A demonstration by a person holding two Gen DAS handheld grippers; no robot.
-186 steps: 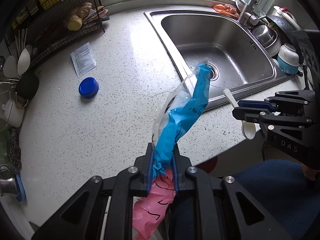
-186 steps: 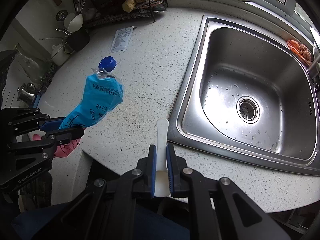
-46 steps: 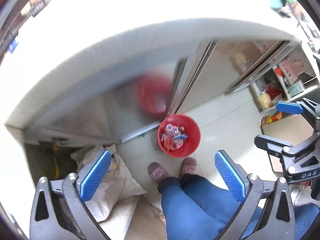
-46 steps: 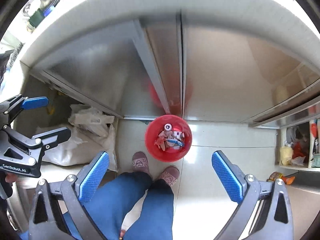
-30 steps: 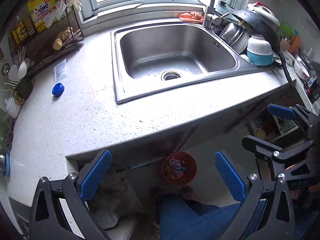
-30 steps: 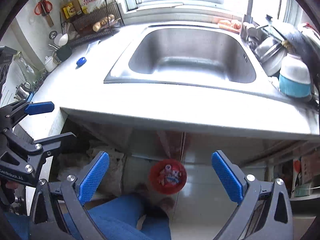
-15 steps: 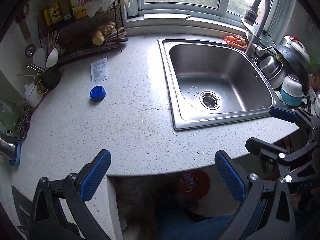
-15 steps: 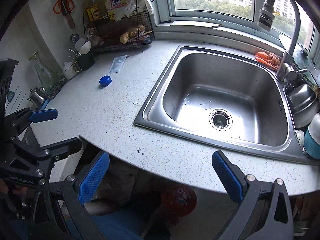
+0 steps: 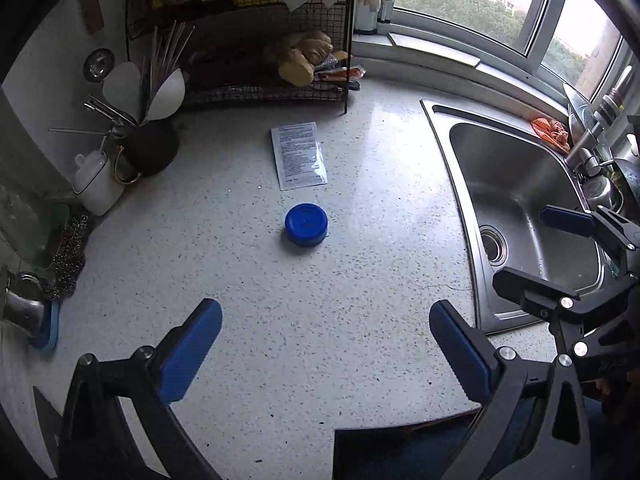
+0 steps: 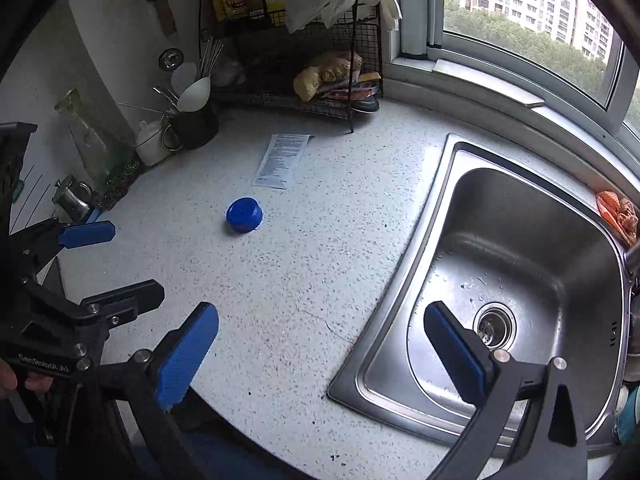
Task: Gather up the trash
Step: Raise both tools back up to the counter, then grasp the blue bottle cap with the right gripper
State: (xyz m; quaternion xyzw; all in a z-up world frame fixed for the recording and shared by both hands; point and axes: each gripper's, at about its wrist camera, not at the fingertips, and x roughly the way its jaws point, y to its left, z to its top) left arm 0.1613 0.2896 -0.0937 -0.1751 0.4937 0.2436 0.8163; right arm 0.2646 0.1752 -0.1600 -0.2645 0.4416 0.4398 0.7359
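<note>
A round blue cap [image 9: 306,224] [image 10: 244,214] lies on the speckled white counter [image 9: 280,300] [image 10: 304,264]. Just beyond it a flat printed sachet [image 9: 299,155] [image 10: 283,160] lies face up. My left gripper [image 9: 326,316] hovers open and empty over the counter's front part, the cap straight ahead of it. My right gripper [image 10: 320,320] is also open and empty, above the seam between counter and sink. In the left wrist view the right gripper [image 9: 536,248] shows at the right edge; in the right wrist view the left gripper [image 10: 112,260] shows at the left edge.
A steel sink [image 9: 520,208] [image 10: 516,280] fills the right side, an orange cloth [image 10: 618,212] on its far rim. A black wire rack [image 9: 260,60] with food packets stands at the back. A black utensil holder [image 9: 150,146], a white jar [image 9: 98,186] and a scourer [image 9: 68,256] crowd the left edge.
Both grippers dropped the blue wrapper and the white spoon into the red bin on the floor, then rose and moved forward over the counter toward the blue cap. Both stay open.
</note>
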